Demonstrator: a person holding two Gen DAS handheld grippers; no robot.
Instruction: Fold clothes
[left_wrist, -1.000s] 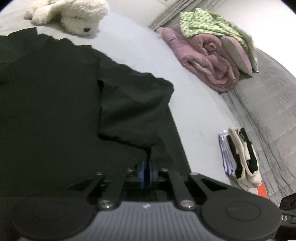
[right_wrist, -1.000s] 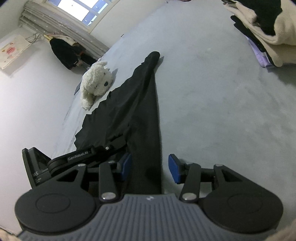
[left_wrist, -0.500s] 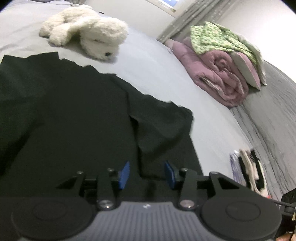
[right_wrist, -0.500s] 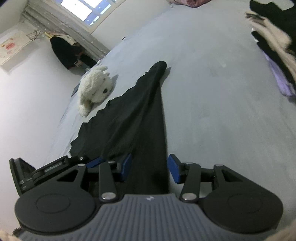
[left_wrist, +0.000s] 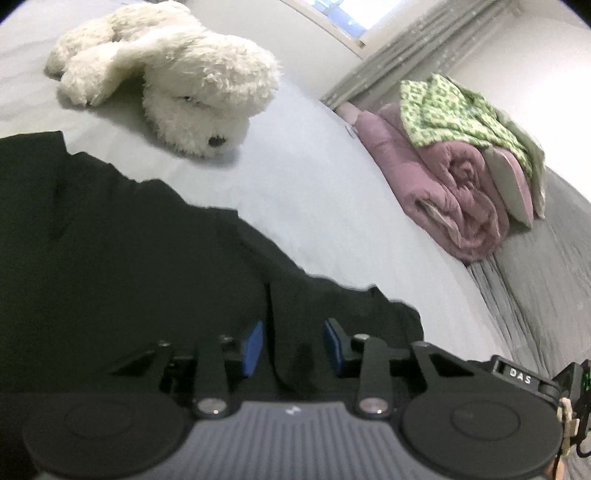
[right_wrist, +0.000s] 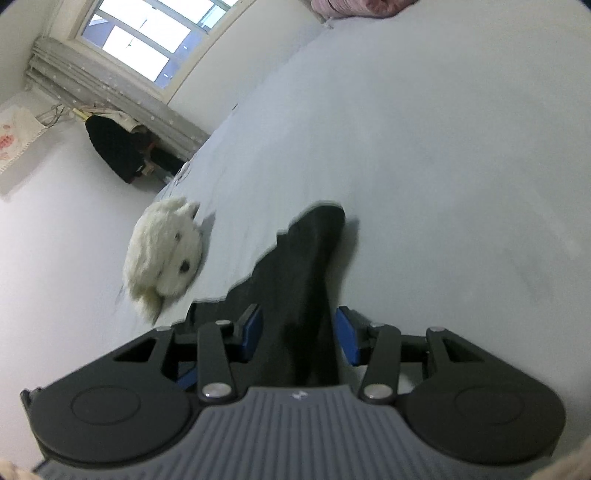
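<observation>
In the left wrist view, the garment (left_wrist: 122, 258) lies spread on the bed (left_wrist: 314, 206), filling the left and lower middle of the frame. The stuffed toy (left_wrist: 177, 85) lies on the bed at upper left, behind the garment. A rolled blanket (left_wrist: 454, 188) sits at right, with a folded cloth (left_wrist: 458, 110) on top. In the right wrist view, the garment (right_wrist: 306, 280) runs up the middle, the toy (right_wrist: 166, 254) to its left, a window (right_wrist: 144, 37) at upper left.
</observation>
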